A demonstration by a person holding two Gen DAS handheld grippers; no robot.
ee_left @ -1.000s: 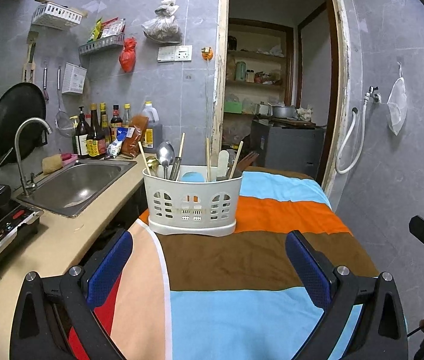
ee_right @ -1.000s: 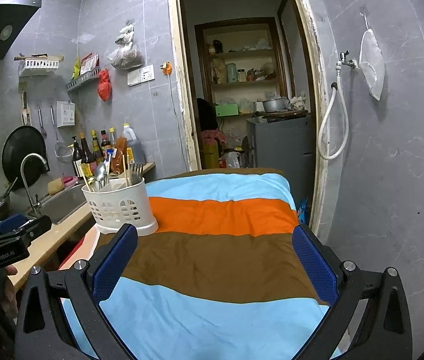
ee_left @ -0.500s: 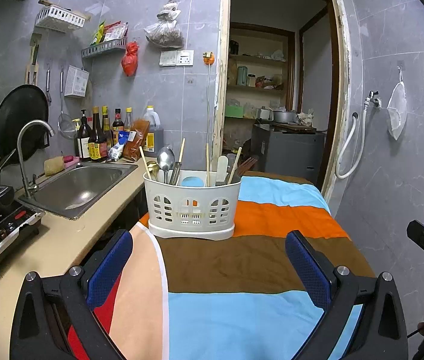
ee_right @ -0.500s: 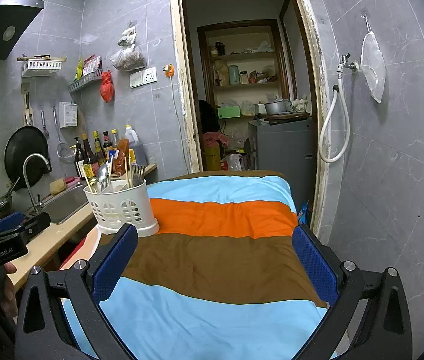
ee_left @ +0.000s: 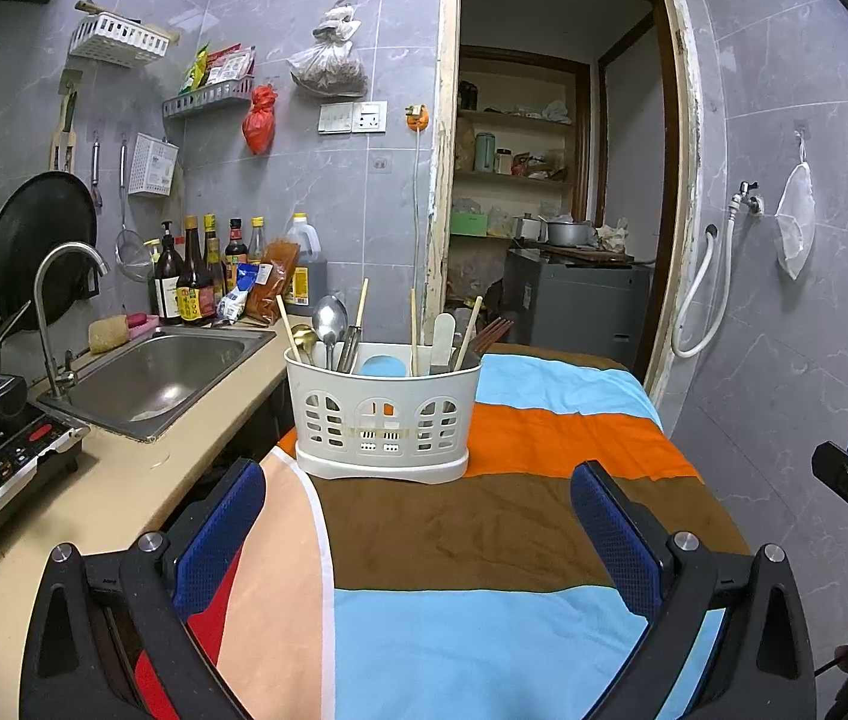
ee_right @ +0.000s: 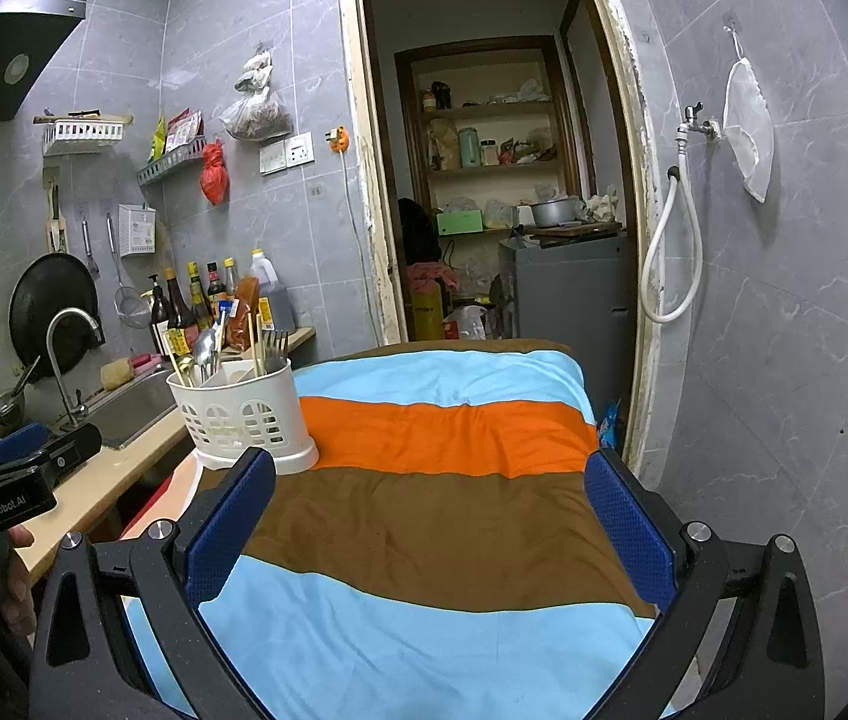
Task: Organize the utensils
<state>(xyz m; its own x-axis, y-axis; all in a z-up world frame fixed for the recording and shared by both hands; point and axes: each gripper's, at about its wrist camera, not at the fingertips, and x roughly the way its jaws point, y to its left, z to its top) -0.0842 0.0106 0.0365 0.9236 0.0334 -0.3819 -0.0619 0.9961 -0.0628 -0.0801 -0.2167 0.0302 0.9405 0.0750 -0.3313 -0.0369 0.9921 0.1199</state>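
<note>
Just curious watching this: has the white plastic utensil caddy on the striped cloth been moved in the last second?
No. The white plastic utensil caddy sits on the same orange-brown stripe boundary of the striped cloth; only the camera shifted slightly.

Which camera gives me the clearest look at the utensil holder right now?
The left wrist view: the utensil holder sits near centre, facing the camera, with its spoon and chopsticks clear. The right wrist view shows it smaller, off to the left, its base partly behind a gripper finger.

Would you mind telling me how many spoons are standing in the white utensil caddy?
2 are visible, both in the left compartment of the caddy: a silver spoon standing tall, and a smaller gold spoon just to its left. Others may be hidden below the rim.
</note>
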